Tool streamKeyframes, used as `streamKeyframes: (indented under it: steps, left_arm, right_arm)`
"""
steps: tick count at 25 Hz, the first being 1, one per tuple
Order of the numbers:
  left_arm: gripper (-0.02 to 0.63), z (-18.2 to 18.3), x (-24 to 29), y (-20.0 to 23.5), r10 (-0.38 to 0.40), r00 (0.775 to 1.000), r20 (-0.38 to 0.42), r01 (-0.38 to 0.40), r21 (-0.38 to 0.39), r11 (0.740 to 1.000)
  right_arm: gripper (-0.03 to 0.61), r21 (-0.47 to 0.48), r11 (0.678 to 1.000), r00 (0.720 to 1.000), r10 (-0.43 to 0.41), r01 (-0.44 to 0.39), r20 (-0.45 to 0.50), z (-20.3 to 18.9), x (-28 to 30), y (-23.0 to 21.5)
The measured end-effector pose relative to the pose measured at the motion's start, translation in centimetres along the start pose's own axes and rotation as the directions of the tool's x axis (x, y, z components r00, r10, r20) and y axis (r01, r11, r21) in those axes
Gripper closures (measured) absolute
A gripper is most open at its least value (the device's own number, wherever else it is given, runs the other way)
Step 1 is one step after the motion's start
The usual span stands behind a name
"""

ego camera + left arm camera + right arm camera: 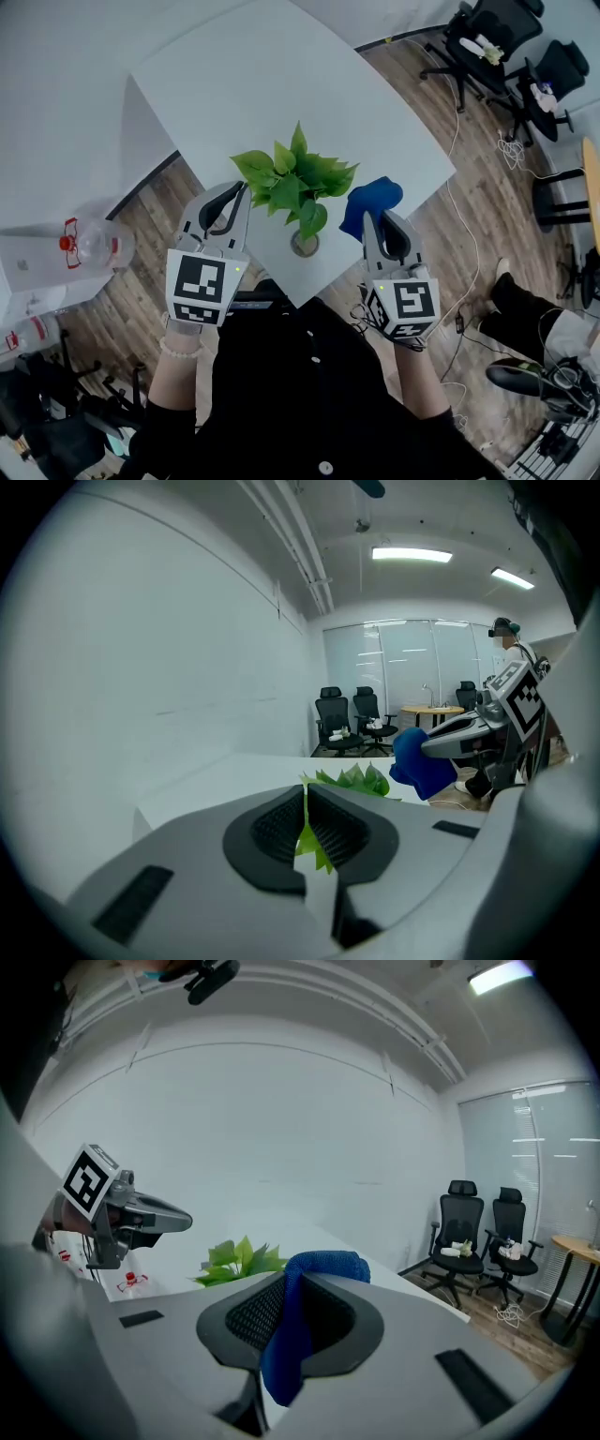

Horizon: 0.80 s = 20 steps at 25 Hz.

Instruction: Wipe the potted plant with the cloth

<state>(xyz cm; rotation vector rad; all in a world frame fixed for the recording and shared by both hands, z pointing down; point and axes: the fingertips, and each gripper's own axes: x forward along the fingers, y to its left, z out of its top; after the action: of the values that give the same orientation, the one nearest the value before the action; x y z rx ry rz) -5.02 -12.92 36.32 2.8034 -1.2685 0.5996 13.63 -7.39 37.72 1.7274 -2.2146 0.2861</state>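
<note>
A small green potted plant (295, 183) stands near the front corner of the white table (281, 75). My left gripper (246, 192) is at the plant's left side, shut on a leaf (309, 841) that shows as a thin green strip between the pads. My right gripper (373, 220) is at the plant's right side, shut on a blue cloth (370, 200), which bunches above the jaws and hangs down between them (291, 1335). In the right gripper view the plant (239, 1260) lies to the left of the cloth. Both grippers are held above the table top.
The table corner points toward me, with wooden floor on both sides. A large water bottle (94, 246) lies on the floor at the left. Black office chairs (497, 47) stand at the far right. Cables and a person's legs (525, 309) are at the right.
</note>
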Motion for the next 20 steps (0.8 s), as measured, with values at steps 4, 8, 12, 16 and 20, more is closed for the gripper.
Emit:
streamKeyframes:
  steps: [4,8,12,16,20]
  left_arm:
    - [0.592,2.1,-1.1,0.0,0.01,0.999,0.045,-0.01,0.004,1.0]
    - [0.592,4.3,-2.0,0.0,0.028,0.997,0.074,-0.027,-0.017,1.0]
    - [0.592,5.7,-2.2,-0.5,0.001,0.995,0.103,-0.005,0.044,0.999]
    - [0.592,6.5,-2.5,-1.0,0.008,0.995,0.101,-0.007,-0.006,1.0]
    - [0.592,6.8,-2.4,-1.8,-0.01,0.995,0.102,0.011,-0.008,1.0]
  right_arm:
    - [0.503,-0.016,1.0,0.998,0.006,-0.005,0.056,2.6,-0.9,0.2]
    - [0.503,-0.11,0.994,0.996,0.04,-0.031,0.083,4.8,-1.2,1.3]
    - [0.503,-0.14,0.988,0.99,0.079,-0.061,0.121,6.8,-1.6,2.5]
    - [0.503,-0.145,0.987,0.985,0.095,-0.074,0.144,7.9,-1.7,2.9]
    - [0.503,-0.14,0.988,0.982,0.09,-0.067,0.165,8.4,-1.4,2.9]
